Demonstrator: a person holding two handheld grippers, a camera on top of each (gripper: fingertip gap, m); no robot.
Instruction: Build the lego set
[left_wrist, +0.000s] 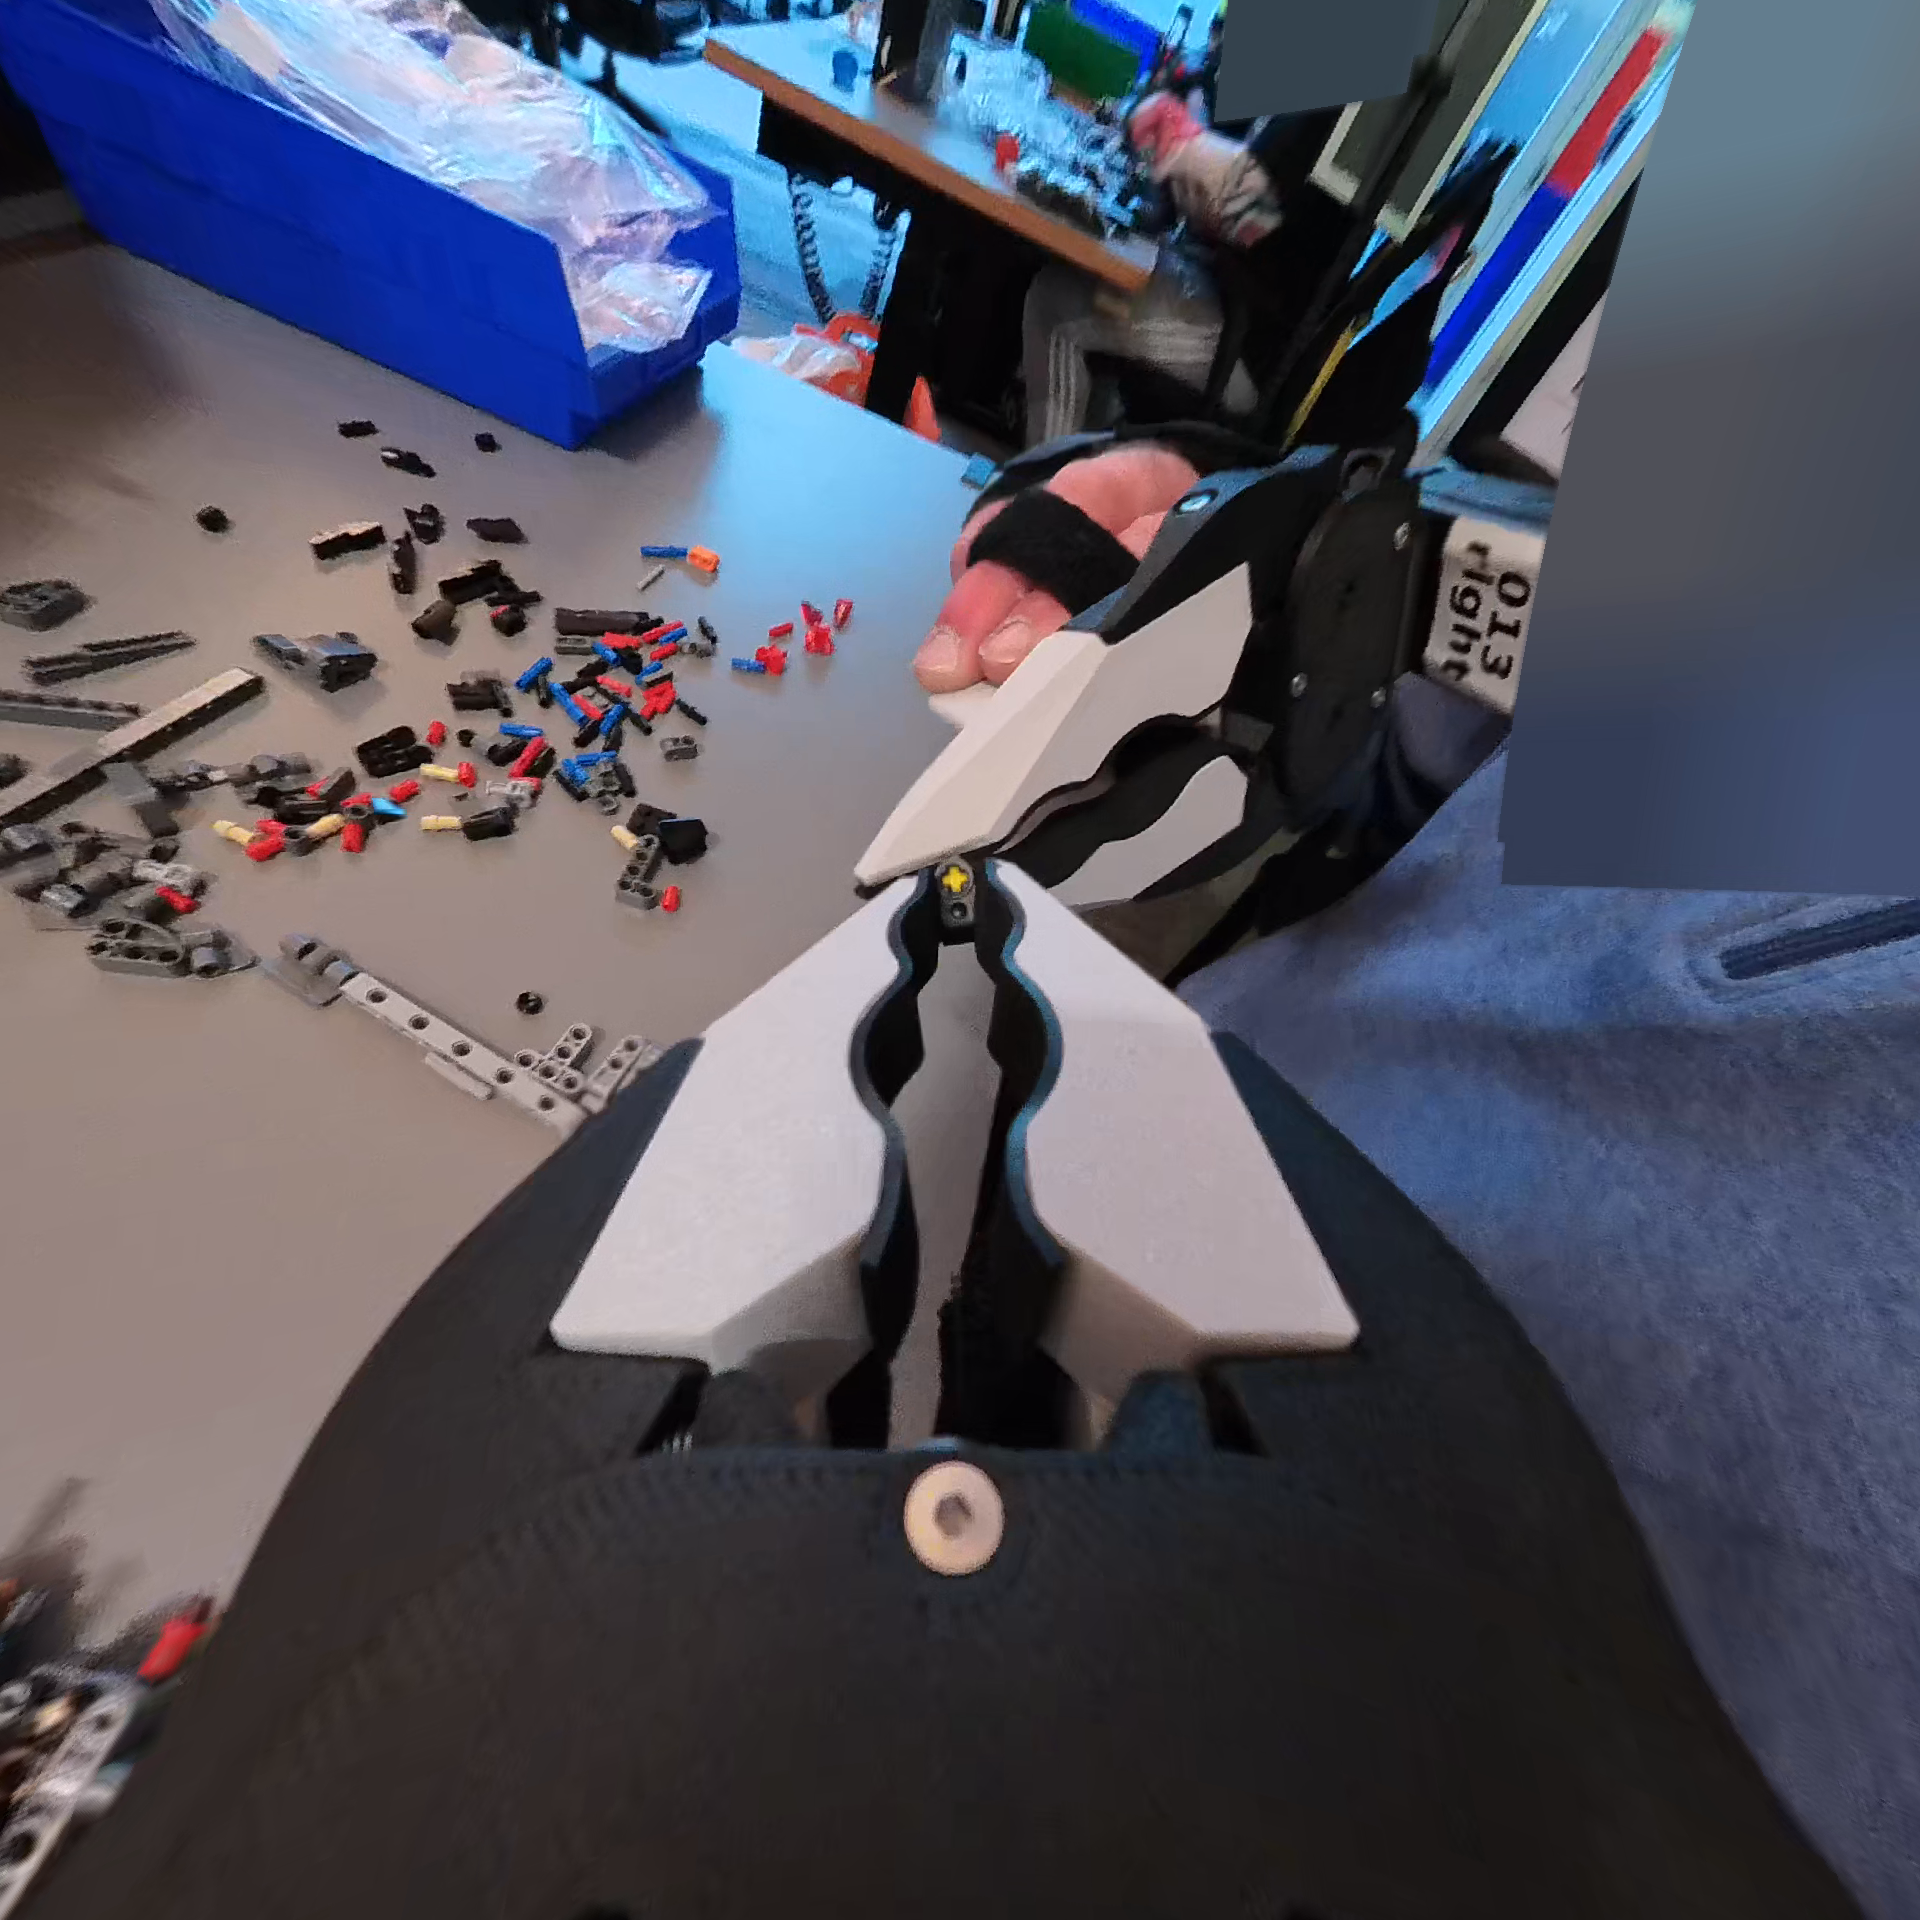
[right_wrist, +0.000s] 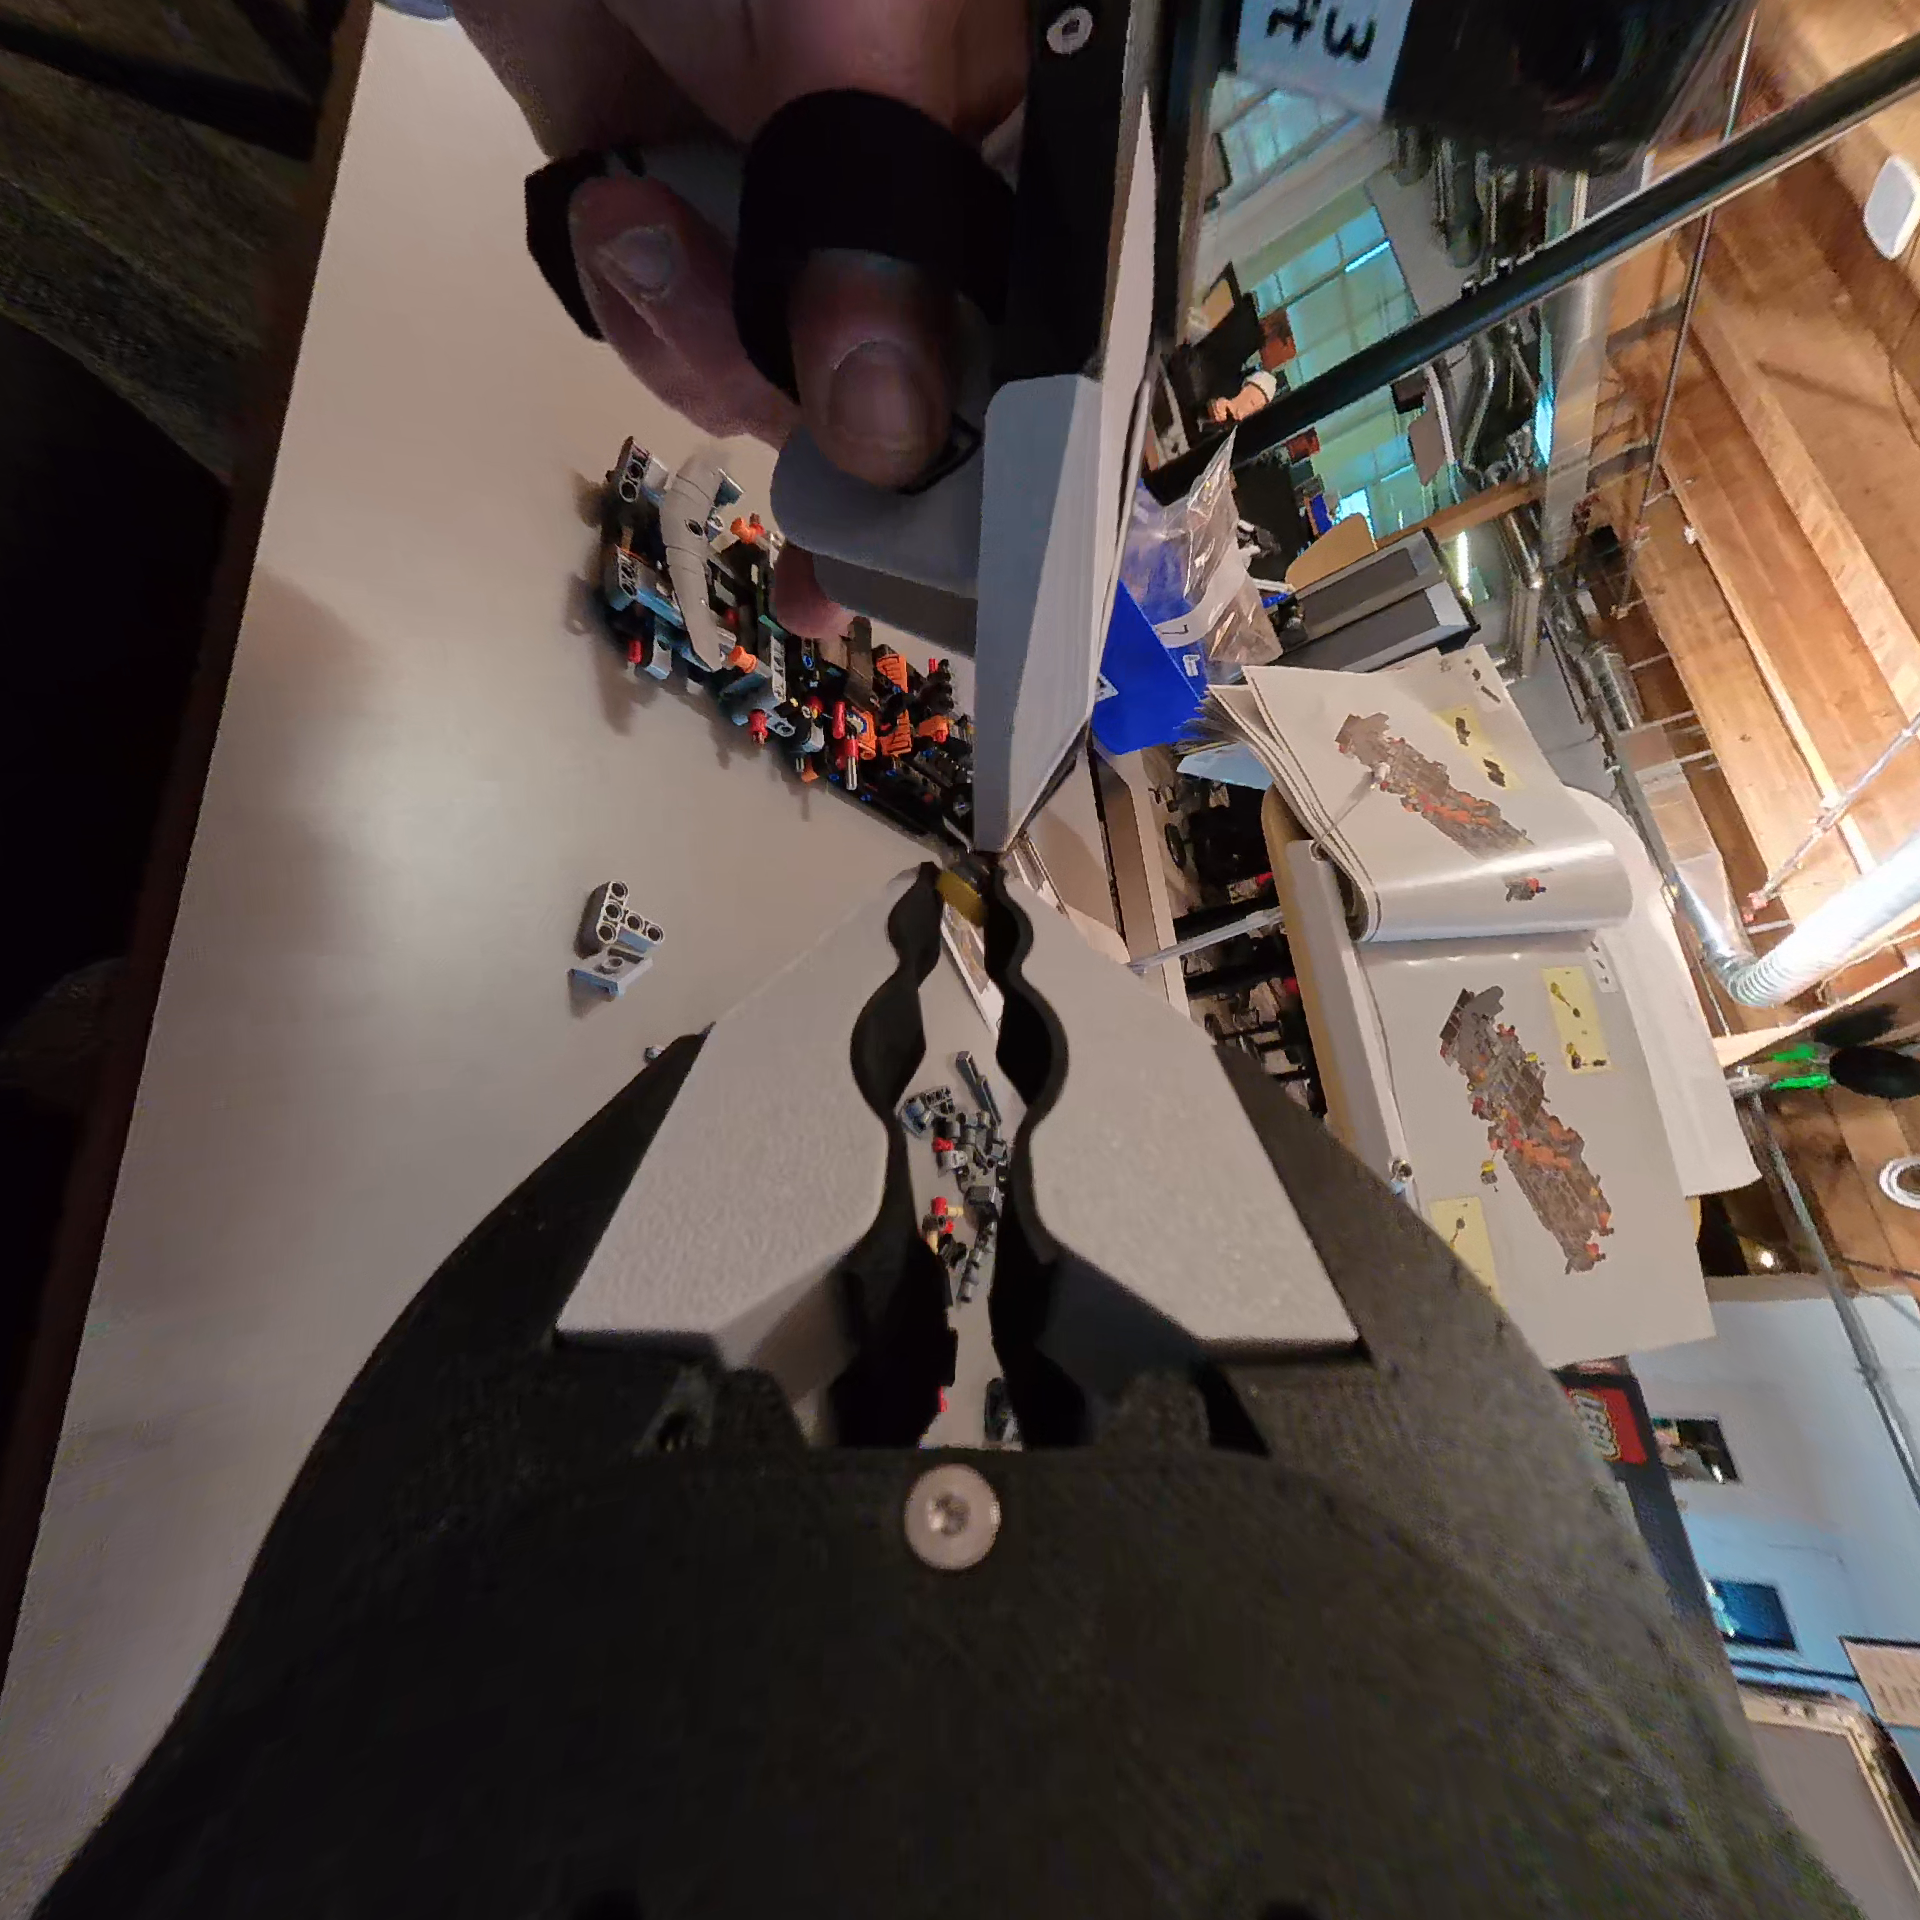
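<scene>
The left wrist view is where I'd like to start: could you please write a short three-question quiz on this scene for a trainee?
1. True or false: the left gripper is shut on a small black piece with a yellow insert.
2. Multiple choice: the blue bin holds (A) clear plastic bags, (B) tools, (C) books.
3. Fill in: in the right wrist view, the open instruction booklet lies to the ____ of the partly built model.

Key: 1 true; 2 A; 3 right.
</scene>
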